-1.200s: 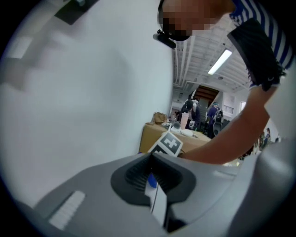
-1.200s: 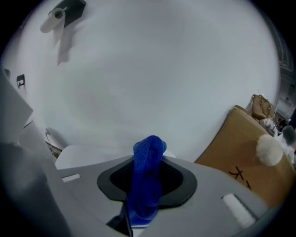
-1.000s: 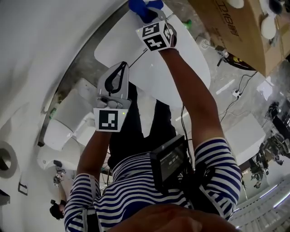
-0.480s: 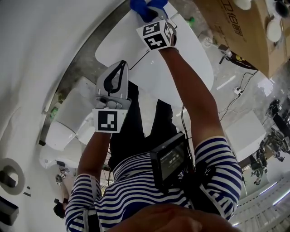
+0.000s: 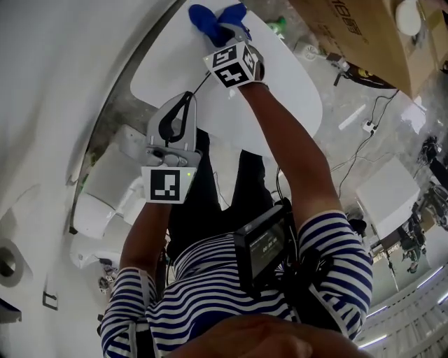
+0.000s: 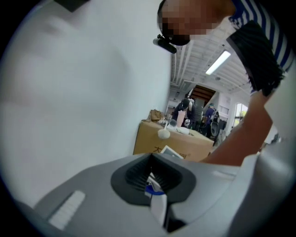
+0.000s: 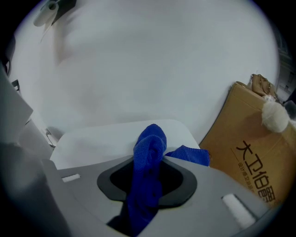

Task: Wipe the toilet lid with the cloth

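The white toilet lid (image 5: pixel 280 84) lies at the top centre of the head view. My right gripper (image 5: pixel 227 31) is at the lid's far end, shut on the blue cloth (image 5: pixel 210 19), which bunches out to the left against the lid. In the right gripper view the cloth (image 7: pixel 148 152) hangs between the jaws, with the lid (image 7: pixel 92 141) just behind it and a white wall beyond. My left gripper (image 5: pixel 185 101) is held off the lid's near left edge with its jaws together and nothing in them. In its own view the left gripper (image 6: pixel 155 185) points at the wall.
A large cardboard box (image 5: pixel 364 42) stands right of the lid, also seen as the box (image 7: pixel 252 139) in the right gripper view. White toilet parts (image 5: pixel 105 189) sit at the left by the wall. Cables (image 5: pixel 364 126) and a white box (image 5: pixel 385 196) lie on the floor at the right.
My right gripper has slid the blue cloth a little left along the lid's far end. The left gripper has hardly moved.
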A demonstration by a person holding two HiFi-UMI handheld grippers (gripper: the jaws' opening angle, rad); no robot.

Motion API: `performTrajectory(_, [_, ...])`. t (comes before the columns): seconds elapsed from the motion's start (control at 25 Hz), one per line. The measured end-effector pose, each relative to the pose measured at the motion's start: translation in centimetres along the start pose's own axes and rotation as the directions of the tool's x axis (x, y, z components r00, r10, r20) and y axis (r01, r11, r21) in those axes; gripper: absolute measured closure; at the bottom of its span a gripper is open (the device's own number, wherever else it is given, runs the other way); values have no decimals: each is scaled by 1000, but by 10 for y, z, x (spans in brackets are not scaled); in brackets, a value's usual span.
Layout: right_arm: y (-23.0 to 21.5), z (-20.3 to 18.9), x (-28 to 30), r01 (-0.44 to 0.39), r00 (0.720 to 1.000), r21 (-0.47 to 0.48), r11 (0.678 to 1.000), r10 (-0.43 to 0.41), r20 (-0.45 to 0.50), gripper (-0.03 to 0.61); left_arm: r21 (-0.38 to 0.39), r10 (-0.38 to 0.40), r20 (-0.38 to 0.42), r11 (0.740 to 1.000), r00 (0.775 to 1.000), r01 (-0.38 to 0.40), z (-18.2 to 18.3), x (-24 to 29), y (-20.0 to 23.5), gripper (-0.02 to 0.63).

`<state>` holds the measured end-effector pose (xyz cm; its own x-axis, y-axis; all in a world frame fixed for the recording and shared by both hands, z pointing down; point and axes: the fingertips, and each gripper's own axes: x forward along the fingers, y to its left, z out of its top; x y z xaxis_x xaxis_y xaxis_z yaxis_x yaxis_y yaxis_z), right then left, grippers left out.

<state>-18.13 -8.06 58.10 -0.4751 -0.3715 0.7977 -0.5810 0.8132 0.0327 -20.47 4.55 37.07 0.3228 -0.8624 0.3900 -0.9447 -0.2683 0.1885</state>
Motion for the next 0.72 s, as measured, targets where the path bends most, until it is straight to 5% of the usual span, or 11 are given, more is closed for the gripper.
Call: performTrajectory(0.72, [-54,-196,-130,100,994,307,947,-83,-66,463,103,-232,-45,966,972,235,-3,52,-186,612])
